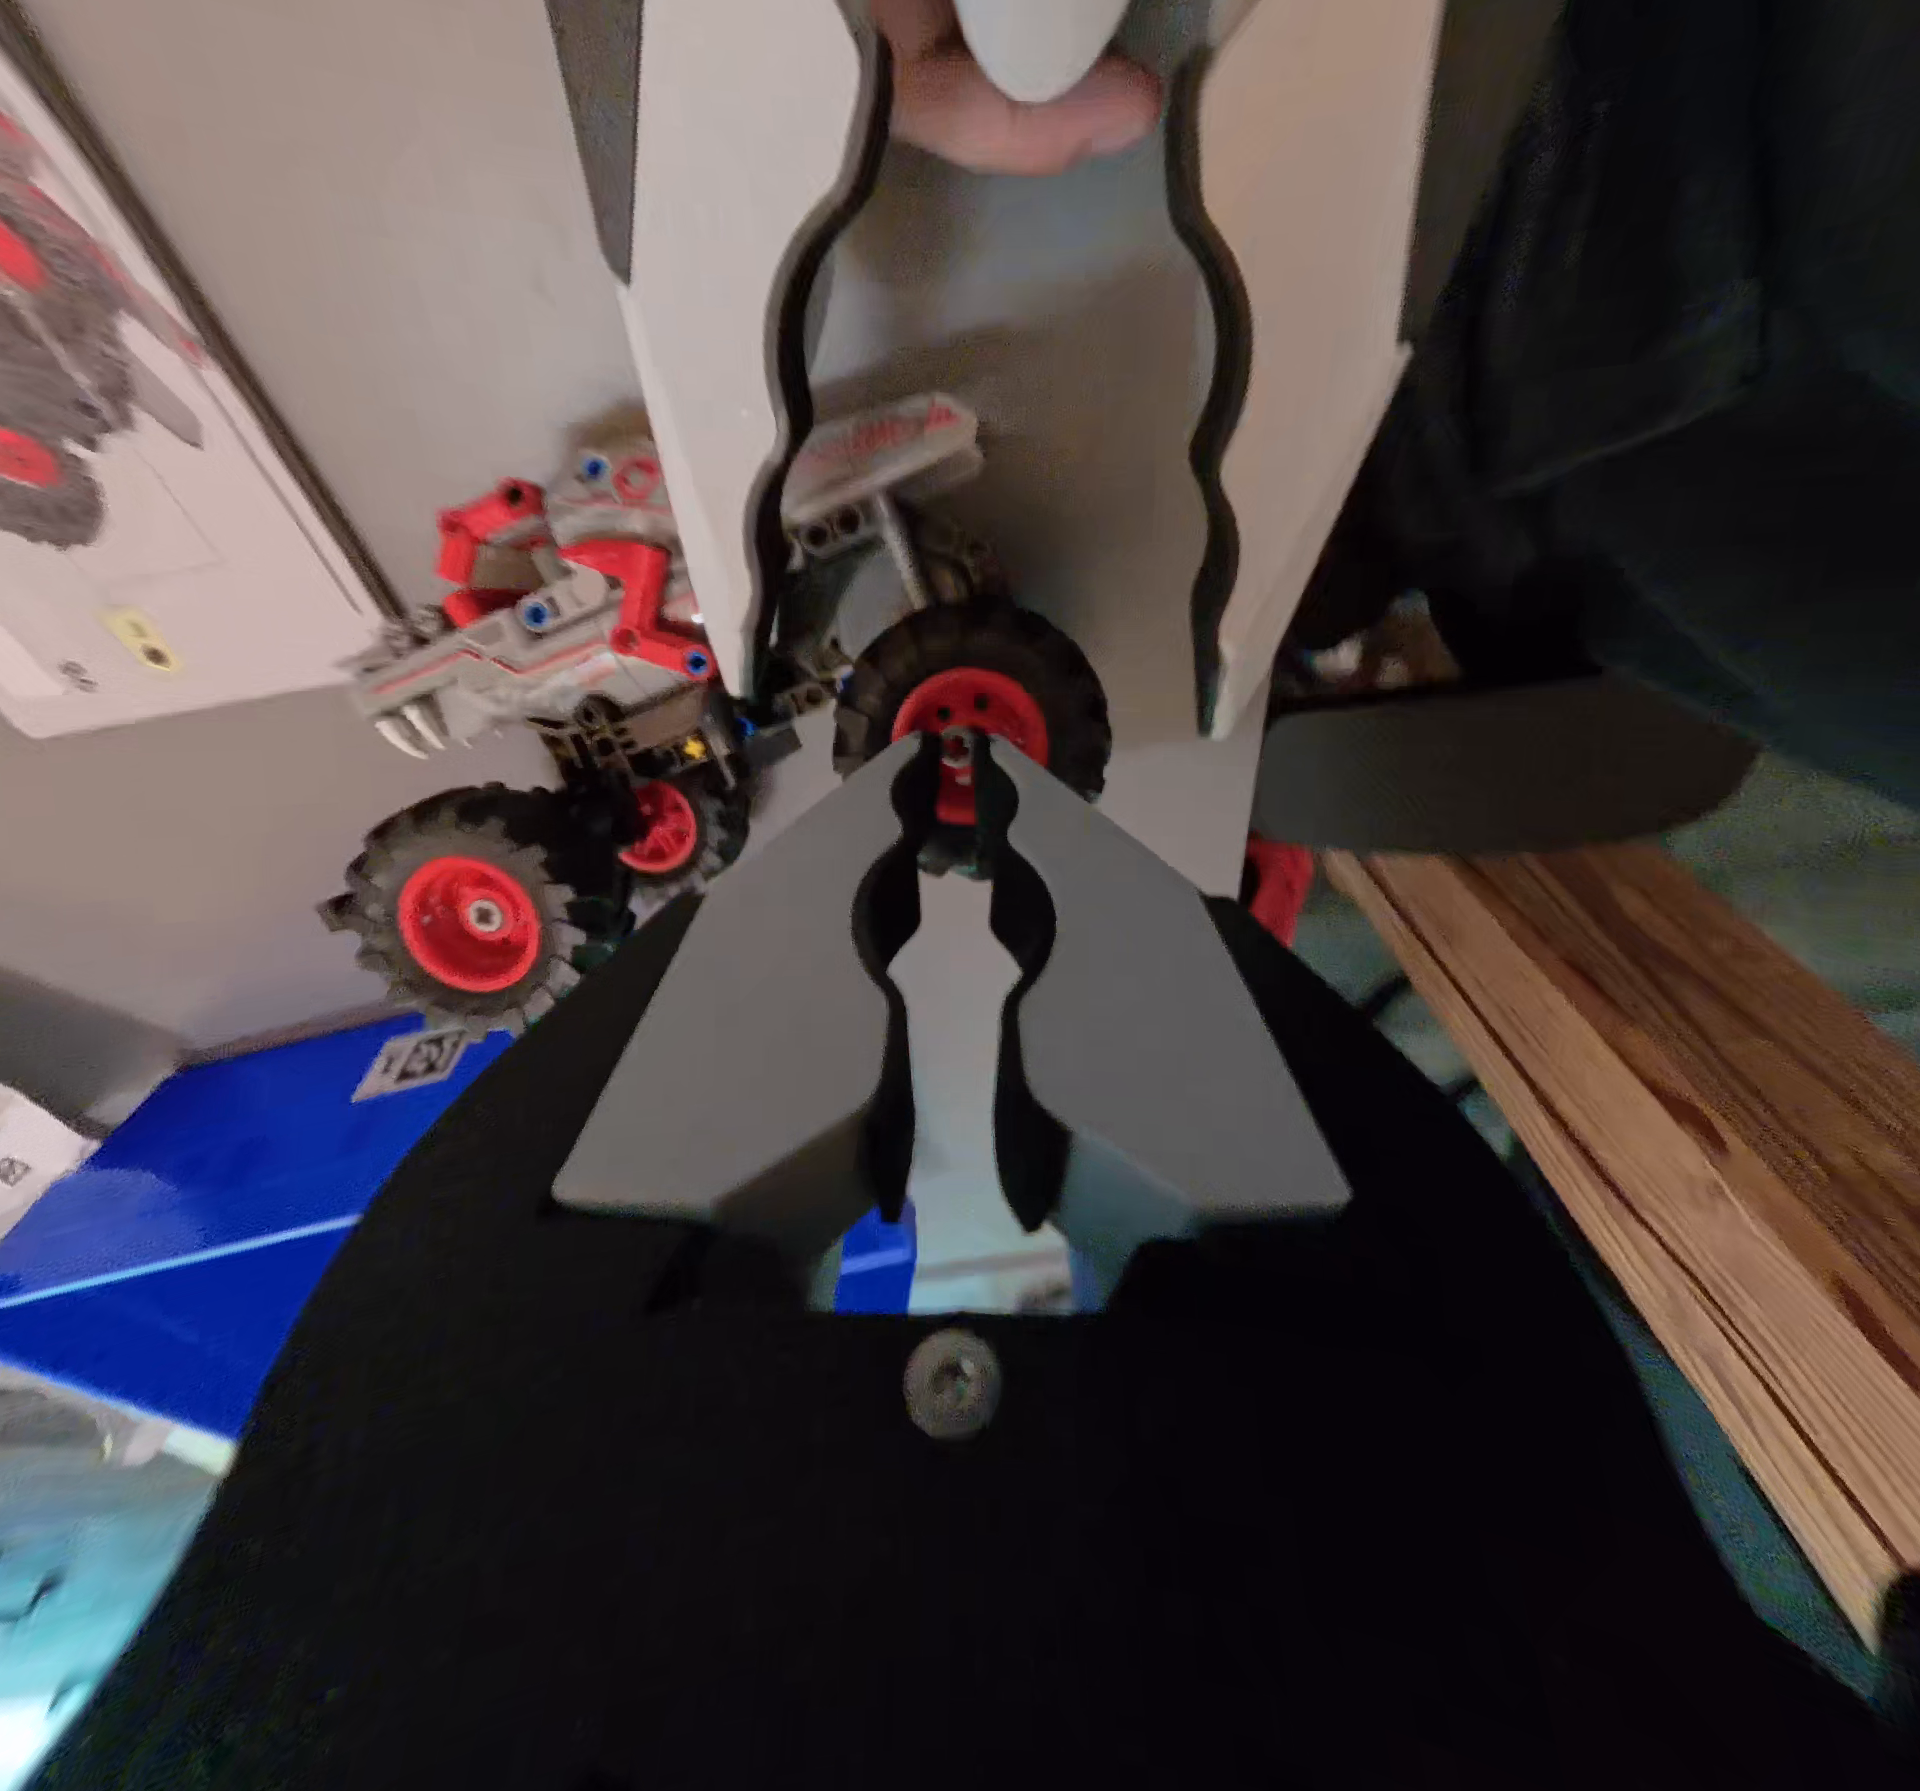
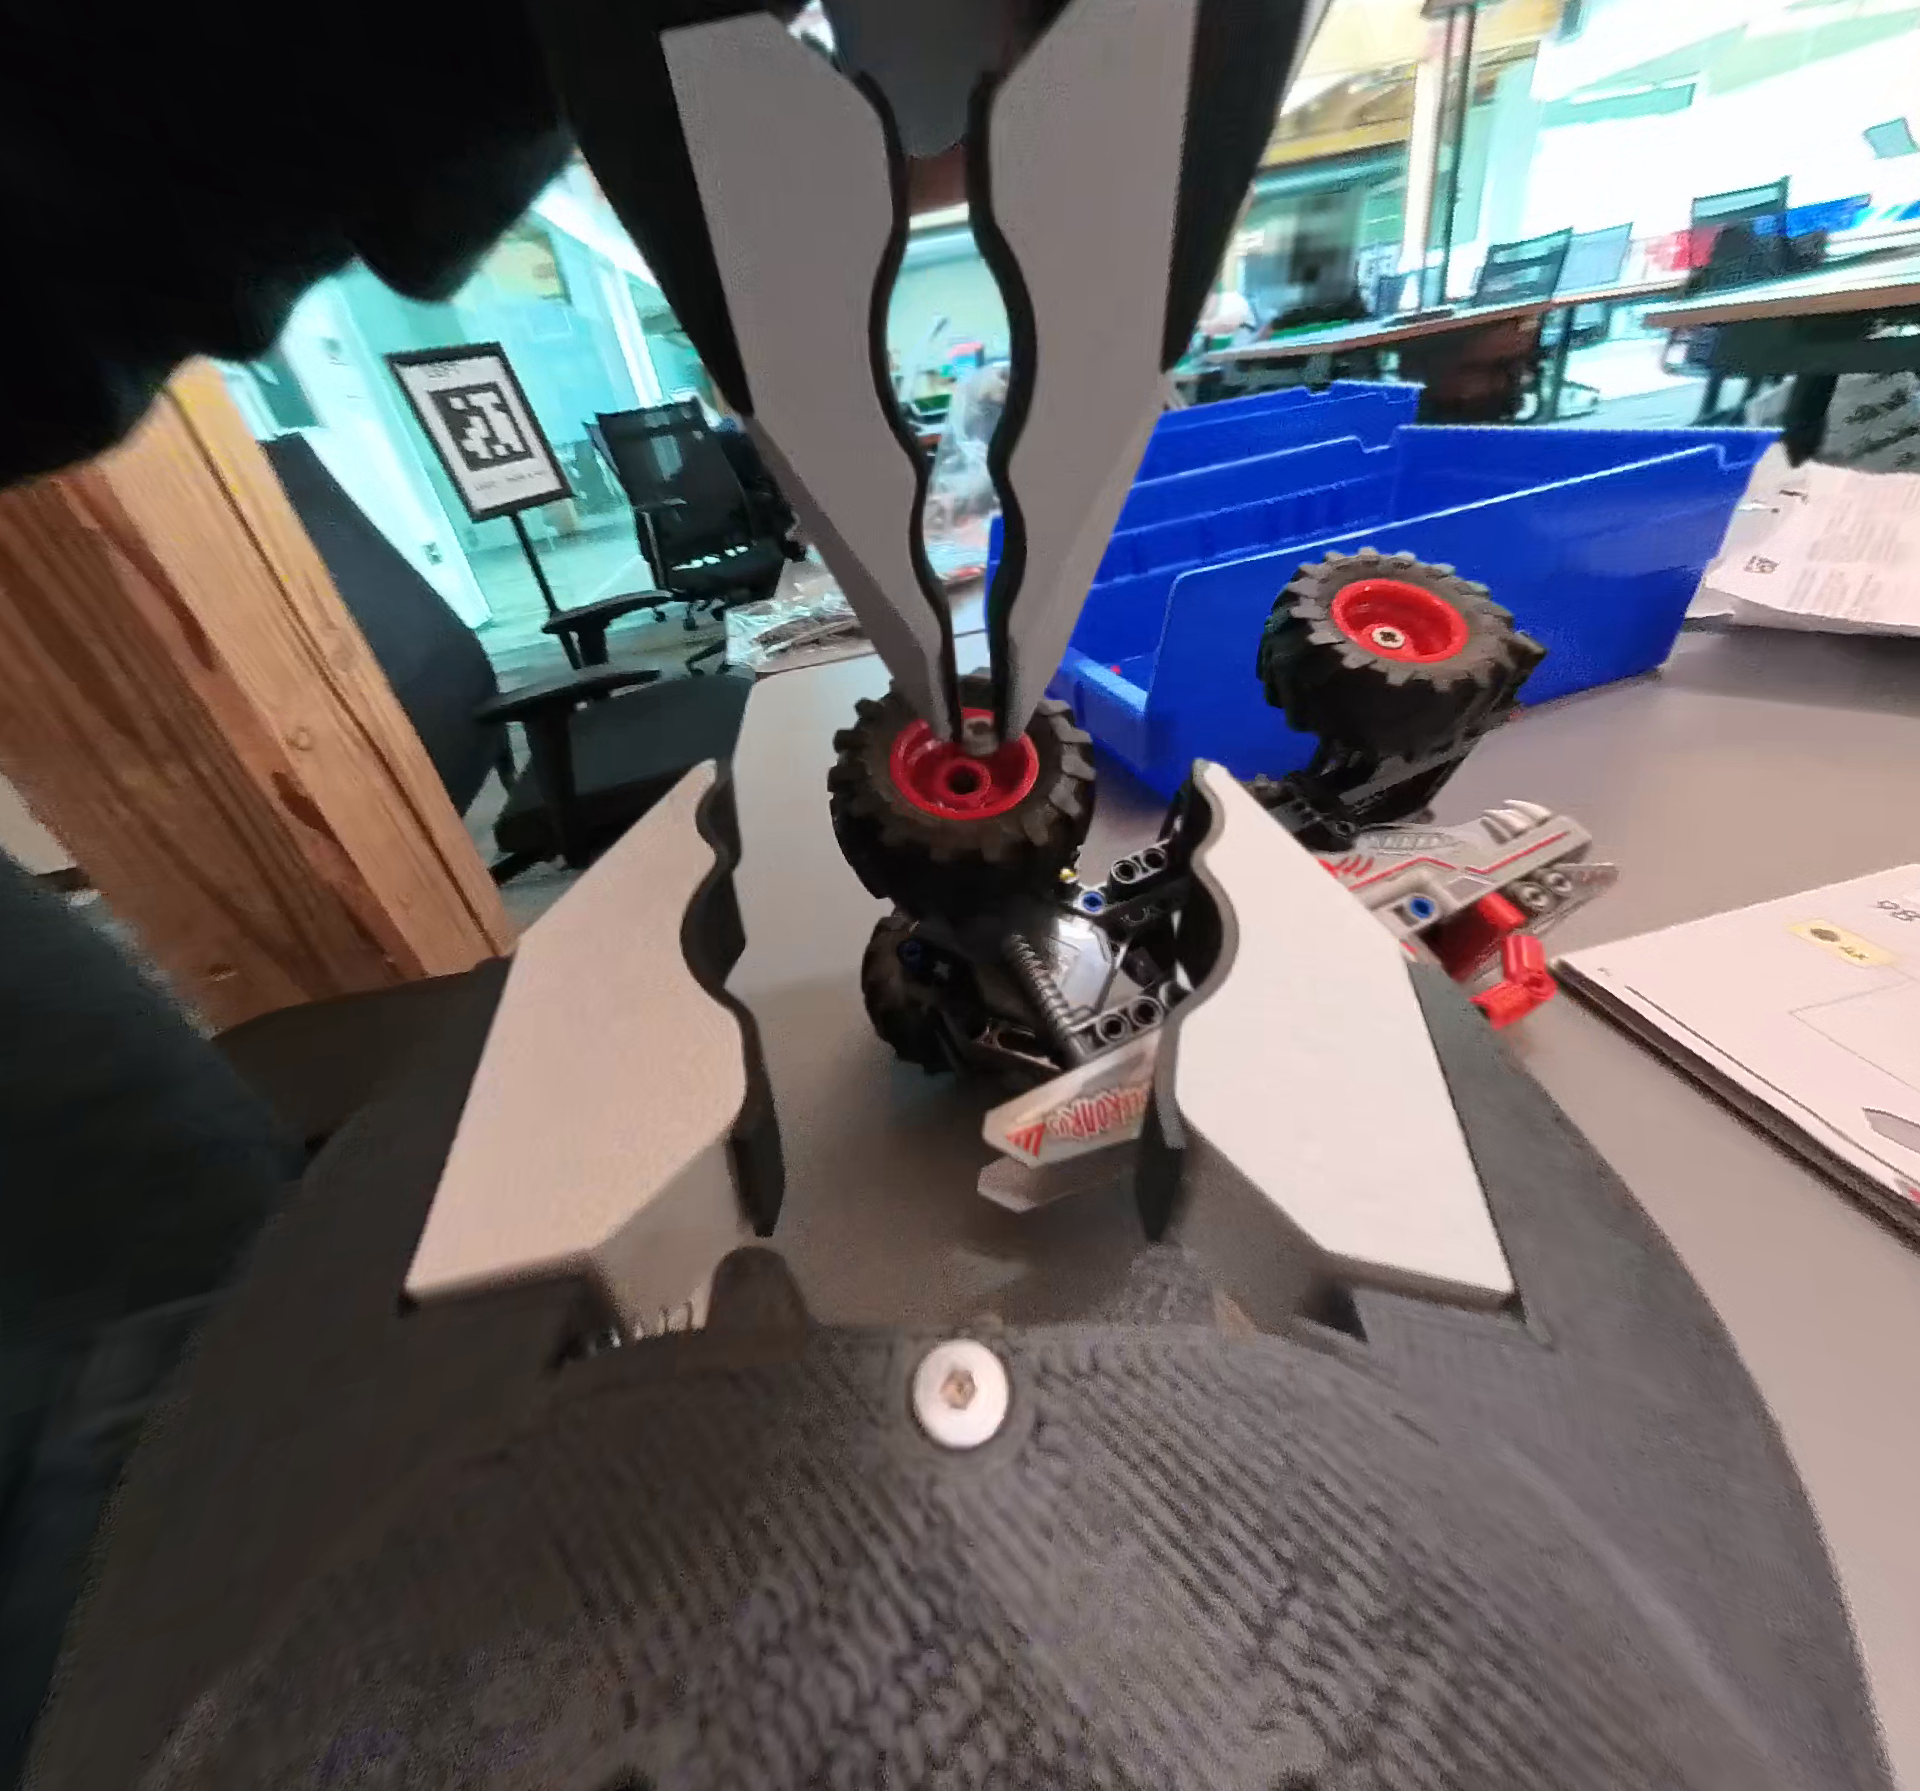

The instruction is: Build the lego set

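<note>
A grey, red and black lego monster truck (image 1: 561,640) lies on its side on the grey table (image 1: 312,183); it also shows in the right wrist view (image 2: 1091,993). One rear wheel (image 2: 935,837) faces up with its red hub. My left gripper (image 1: 956,754) is shut on a small grey pin (image 2: 977,731) at that hub, seen from above in the right wrist view (image 2: 977,725). My right gripper (image 2: 956,791) is open and empty, its fingers on either side of the truck's rear; in the left wrist view it (image 1: 977,697) reaches in from the top.
Blue bins (image 2: 1455,536) stand behind the truck. An instruction booklet (image 2: 1766,1014) lies at the right, loose papers (image 2: 1829,546) beyond. A wooden post (image 2: 208,702) stands at the left table edge, with office chairs (image 2: 686,515) behind it.
</note>
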